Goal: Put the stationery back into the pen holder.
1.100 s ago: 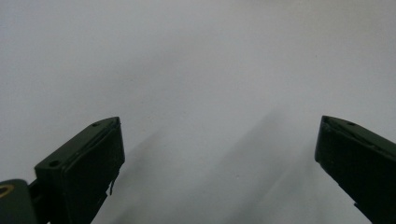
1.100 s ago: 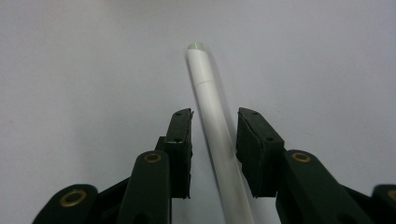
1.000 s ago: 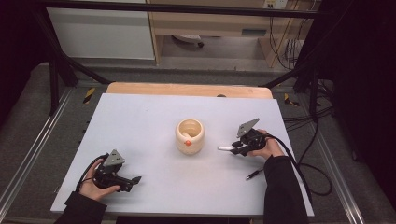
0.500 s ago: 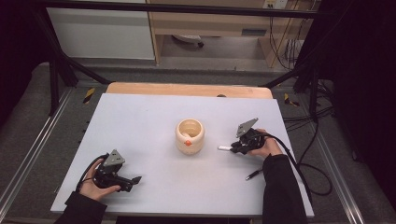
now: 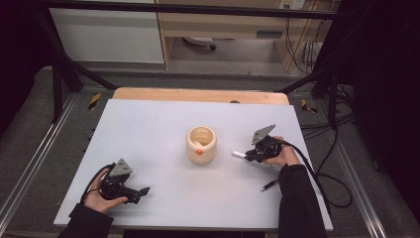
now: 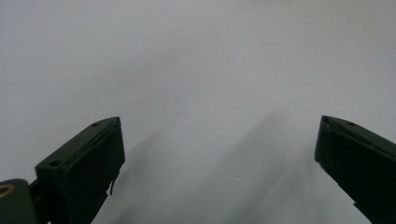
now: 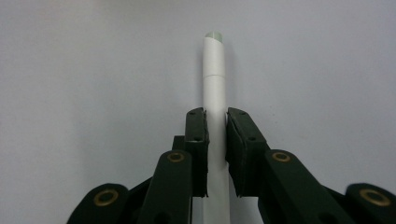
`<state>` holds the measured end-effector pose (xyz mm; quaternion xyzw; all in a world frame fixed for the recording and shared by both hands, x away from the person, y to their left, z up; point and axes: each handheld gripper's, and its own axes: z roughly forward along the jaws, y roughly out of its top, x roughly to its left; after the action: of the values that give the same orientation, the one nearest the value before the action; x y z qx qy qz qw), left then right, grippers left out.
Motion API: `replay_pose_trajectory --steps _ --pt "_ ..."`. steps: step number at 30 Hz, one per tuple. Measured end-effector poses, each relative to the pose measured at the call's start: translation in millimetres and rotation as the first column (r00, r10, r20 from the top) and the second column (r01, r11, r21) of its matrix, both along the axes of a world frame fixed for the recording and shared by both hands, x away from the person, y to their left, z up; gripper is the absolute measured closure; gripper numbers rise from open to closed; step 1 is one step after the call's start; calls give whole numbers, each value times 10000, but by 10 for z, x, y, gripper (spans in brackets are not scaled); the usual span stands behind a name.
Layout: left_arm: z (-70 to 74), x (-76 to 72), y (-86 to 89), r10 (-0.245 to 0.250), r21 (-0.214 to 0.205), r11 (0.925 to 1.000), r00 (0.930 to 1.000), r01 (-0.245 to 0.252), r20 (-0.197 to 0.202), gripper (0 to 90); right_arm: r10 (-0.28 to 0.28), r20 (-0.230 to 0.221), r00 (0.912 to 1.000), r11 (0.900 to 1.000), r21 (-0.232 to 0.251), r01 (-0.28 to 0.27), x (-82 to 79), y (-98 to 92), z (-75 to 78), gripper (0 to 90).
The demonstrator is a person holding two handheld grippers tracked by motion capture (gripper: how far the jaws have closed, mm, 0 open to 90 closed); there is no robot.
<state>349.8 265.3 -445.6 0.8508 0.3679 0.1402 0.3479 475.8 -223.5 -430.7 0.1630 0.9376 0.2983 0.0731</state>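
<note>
A lab or test room fitted out for recording. A bare white table (image 5: 148,129) on a wooden board (image 5: 198,94) stands inside a black metal frame (image 5: 59,74), with aluminium rails (image 5: 29,163) along both sides on grey carpet. At 2 o'clock, bundles of cables (image 5: 317,54) hang beside plain wooden furniture (image 5: 223,25); at 11 o'clock stands a white cabinet (image 5: 106,34).

We see a pale grey bench (image 5: 148,134) with a strip of bare wood along its far edge. Near its middle stands a cream ceramic cup (image 5: 201,144) with an orange mark on its side, and toward the near right corner a small dark pen (image 5: 269,186) lies flat, well apart from the cup.
</note>
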Motion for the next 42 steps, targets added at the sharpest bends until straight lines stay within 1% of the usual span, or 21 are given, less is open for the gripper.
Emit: replay_pose_trajectory --steps 4,8,10,12,13,17,18,19,21,23,28,30,31,33,34,35,36,37,40,41,42 --pt "1 -1 -3 -4 0 10000 10000 4 2 17 -152 40 9999 9998 159 152 -42 -19 56 794" --pt "1 0 -4 11 -4 10000 10000 -11 -7 17 -378 168 9991 9979 537 369 -82 -48 134 793" --pt "3 -1 -4 8 -14 10000 10000 -8 0 17 -561 331 9979 9965 646 539 -105 -57 176 794" --pt "3 -2 -5 12 -12 10000 10000 -12 -8 17 -792 518 9955 9932 890 744 -131 -60 227 794" --pt "3 -3 -5 14 -11 10000 10000 -14 -8 17 -859 502 9950 9905 1117 798 -143 -58 248 794" --pt "9 -7 -7 13 -35 10000 10000 -13 16 17 -1122 645 9916 9834 1505 1015 -200 -29 318 794" --pt "12 -8 -7 11 -39 10000 10000 -11 17 17 -1155 556 9918 9812 1621 1051 -215 -24 327 793" --pt "13 -11 -9 18 -55 10000 10000 -18 21 17 -1254 647 9900 9782 1748 1124 -231 -19 336 793" --pt "14 -14 -13 18 -59 10000 10000 -18 19 17 -1384 437 9894 9717 1991 1271 -263 -11 346 793" --pt "13 -12 -14 11 -47 10000 10000 -11 26 17 -1506 396 9878 9662 2175 1386 -305 2 363 793" --pt "12 -12 -15 17 -49 10000 10000 -17 20 17 -2151 434 9756 9365 2923 1935 -394 29 398 794" --pt "15 -13 -14 15 -63 10000 10000 -15 26 17 -2469 372 9683 9197 3238 2221 -426 45 411 794" --pt "15 -13 -14 19 -67 10000 10000 -19 28 17 -2691 452 9620 9102 3384 2387 -443 56 419 794" --pt "13 -13 -12 15 -55 10000 10000 -15 20 17 -2959 421 9543 8906 3733 2597 -479 76 431 793" --pt "12 -13 -11 22 -66 10000 10000 -21 12 17 -3106 424 9496 8781 3954 2696 -497 84 438 794" --pt "13 -13 -11 21 -73 10000 10000 -21 10 17 -3197 316 9470 8680 4105 2793 -513 93 444 794" --pt "15 -12 -10 18 -73 10000 10000 -18 2 17 -3357 389 9412 8568 4278 2879 -530 101 451 793" --pt "16 -13 -10 21 -85 10000 10000 -21 3 17 -3463 339 9375 8477 4394 2972 -543 108 457 794" --pt "16 -14 -9 36 -95 9999 10000 -36 9 17 -3864 297 9218 8148 4793 3261 -580 127 474 793" --pt "16 -14 -8 43 -98 9999 10000 -43 9 17 -4055 312 9136 8007 4943 3385 -594 136 478 794" --pt "16 -13 -8 51 -107 9999 10000 -51 9 17 -4132 330 9100 7919 5065 3412 -604 144 482 794"
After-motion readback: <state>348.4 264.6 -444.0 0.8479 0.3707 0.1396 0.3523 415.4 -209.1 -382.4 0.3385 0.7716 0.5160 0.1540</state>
